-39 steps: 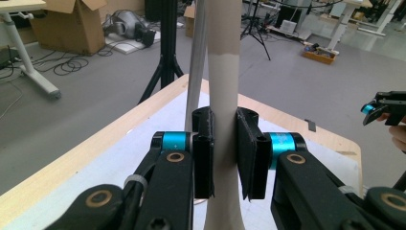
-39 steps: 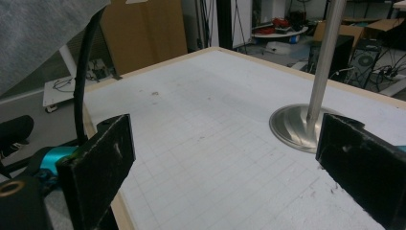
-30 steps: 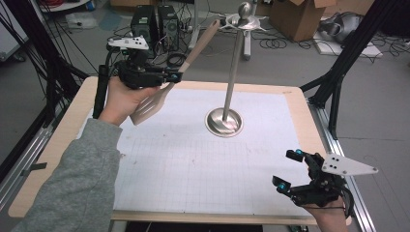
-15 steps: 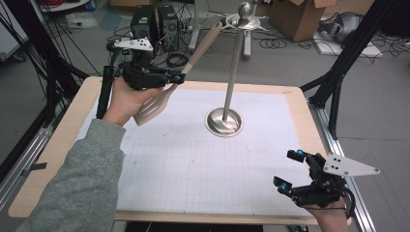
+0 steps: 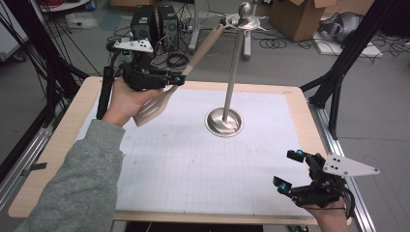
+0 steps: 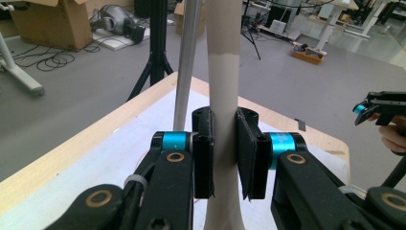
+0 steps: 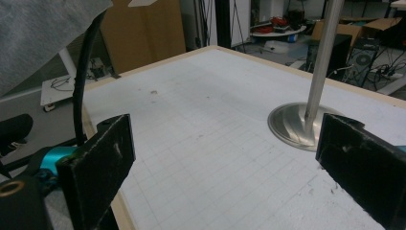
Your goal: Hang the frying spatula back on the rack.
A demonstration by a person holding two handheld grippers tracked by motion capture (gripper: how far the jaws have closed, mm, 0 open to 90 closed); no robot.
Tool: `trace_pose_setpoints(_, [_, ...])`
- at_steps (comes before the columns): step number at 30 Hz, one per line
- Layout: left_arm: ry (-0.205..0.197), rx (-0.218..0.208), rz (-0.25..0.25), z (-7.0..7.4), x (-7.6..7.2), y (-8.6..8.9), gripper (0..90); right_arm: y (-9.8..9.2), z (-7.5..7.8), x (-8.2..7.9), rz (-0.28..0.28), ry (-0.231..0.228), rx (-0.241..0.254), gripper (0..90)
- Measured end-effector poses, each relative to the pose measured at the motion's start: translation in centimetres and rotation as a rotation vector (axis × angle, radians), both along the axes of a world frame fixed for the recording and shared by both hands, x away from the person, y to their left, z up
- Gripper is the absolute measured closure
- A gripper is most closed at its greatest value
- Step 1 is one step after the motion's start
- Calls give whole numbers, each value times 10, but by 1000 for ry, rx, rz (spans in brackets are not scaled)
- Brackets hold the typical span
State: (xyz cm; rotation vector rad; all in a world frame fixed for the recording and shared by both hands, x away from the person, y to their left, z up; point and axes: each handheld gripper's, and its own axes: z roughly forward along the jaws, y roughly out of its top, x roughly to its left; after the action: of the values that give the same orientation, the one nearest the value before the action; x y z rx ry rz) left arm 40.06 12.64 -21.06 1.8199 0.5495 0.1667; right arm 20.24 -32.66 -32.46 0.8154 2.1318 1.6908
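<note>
A pale wooden spatula [image 5: 153, 105] is held above the table's back left, blade low and handle slanting up to the right. My left gripper [image 5: 176, 79] is shut on its handle [image 6: 222, 72], pads pressed on both sides. The handle's far end reaches close to the hooked top [image 5: 245, 12] of a steel stand [image 5: 234, 67], whose round base [image 5: 224, 121] rests on the gridded mat. I cannot tell whether they touch. The stand's pole [image 6: 186, 62] rises just behind the handle. My right gripper [image 5: 286, 169] stands open over the mat's front right corner, with nothing between its jaws [image 7: 230, 158].
The white gridded mat [image 5: 193, 164] covers a wooden-rimmed table [image 5: 63, 140]. A grey sleeve [image 5: 77, 183] reaches in from the front left. Black tripod legs [image 5: 338, 72], cables and cardboard boxes [image 5: 295, 17] stand on the floor behind the table.
</note>
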Motion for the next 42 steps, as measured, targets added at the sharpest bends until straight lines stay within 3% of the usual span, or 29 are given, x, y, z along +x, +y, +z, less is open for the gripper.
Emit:
trace_pose_setpoints(11, [14,8,-4,-6,3,-4,778,-1,0,0,-1,4,2,50])
trace_pose_setpoints(17, [0,-2,7,-3,2,1,778,-1,0,0,-2,-4,1,50])
trace_pose_setpoints(28, [8,-25,19,-3,5,6,777,0,0,0,1,5,-4,50])
trace_pose_setpoints(42, [20,-20,-6,-7,8,0,777,-2,0,-1,-2,-1,0,50])
